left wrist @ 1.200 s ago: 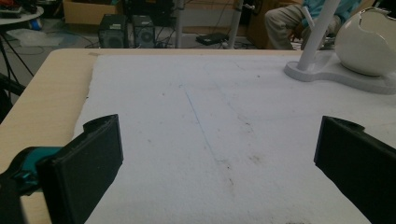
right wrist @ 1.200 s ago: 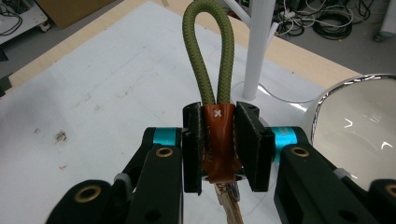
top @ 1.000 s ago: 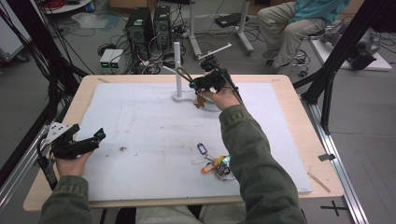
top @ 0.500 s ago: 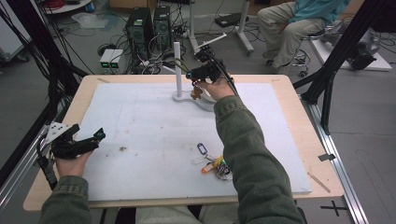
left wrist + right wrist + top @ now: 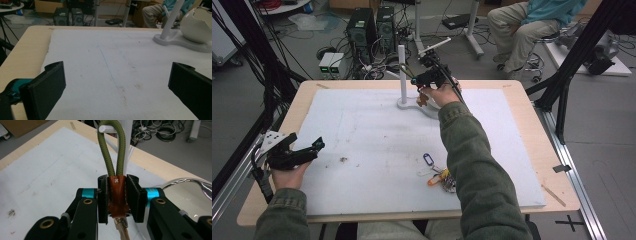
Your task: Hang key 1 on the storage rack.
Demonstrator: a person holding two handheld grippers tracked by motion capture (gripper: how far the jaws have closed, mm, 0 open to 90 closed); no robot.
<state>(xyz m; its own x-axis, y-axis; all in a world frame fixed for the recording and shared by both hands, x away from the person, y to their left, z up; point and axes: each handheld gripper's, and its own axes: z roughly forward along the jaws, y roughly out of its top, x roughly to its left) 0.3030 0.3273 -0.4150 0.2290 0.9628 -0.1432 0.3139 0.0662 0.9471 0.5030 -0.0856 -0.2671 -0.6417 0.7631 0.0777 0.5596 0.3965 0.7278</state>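
Note:
A keychain with a green cord loop (image 5: 113, 152) and a brown leather wrap (image 5: 117, 195) is clamped in my right gripper (image 5: 117, 197), shut on the leather. The top of the loop lies over a white peg (image 5: 106, 129) of the white stand (image 5: 402, 75). Keys (image 5: 122, 232) hang below the jaws. In the high view my right gripper (image 5: 421, 80) is raised beside the stand's pole at the far middle of the mat. My left gripper (image 5: 314, 147) rests open near the table's left edge; in its own view the left gripper (image 5: 117, 75) holds nothing.
A white foam mat (image 5: 362, 140) covers the wooden table. A white egg-shaped bowl (image 5: 197, 23) sits on the stand's base (image 5: 175, 41). Another bunch of keys (image 5: 439, 176) with a blue tag (image 5: 428, 159) lies near the front under the right forearm. A person sits beyond the table.
My right gripper has lifted the keychain and carried it away from me to the stand's peg, so the loop now lies over the peg. The left gripper has stayed put.

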